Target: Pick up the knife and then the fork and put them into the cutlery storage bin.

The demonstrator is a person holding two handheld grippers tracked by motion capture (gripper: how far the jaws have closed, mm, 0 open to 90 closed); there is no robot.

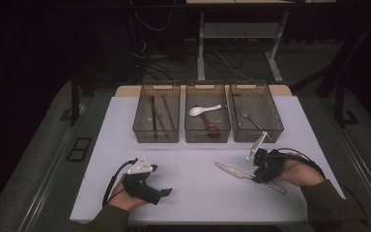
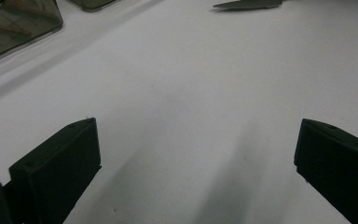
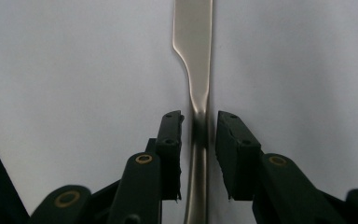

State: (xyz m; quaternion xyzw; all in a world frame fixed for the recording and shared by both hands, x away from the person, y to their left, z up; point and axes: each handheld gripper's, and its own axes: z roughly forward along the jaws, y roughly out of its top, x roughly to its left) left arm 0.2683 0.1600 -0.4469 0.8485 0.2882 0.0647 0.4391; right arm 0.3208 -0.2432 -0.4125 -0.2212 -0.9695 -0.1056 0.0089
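Black jaws of my right claw straddle the knife at its neck, where blade meets handle. They stand a little apart, one on each side, close beside the metal but not yet clamped. Its long axis runs straight ahead between them, blade pointing away, flat on the white table. My left claw rests wide open and empty, well apart, so the right takes this grasp.

Metal table knife is lying flat on the white table, blade pointing left toward centre; right gripper jaws are straddling its neck.
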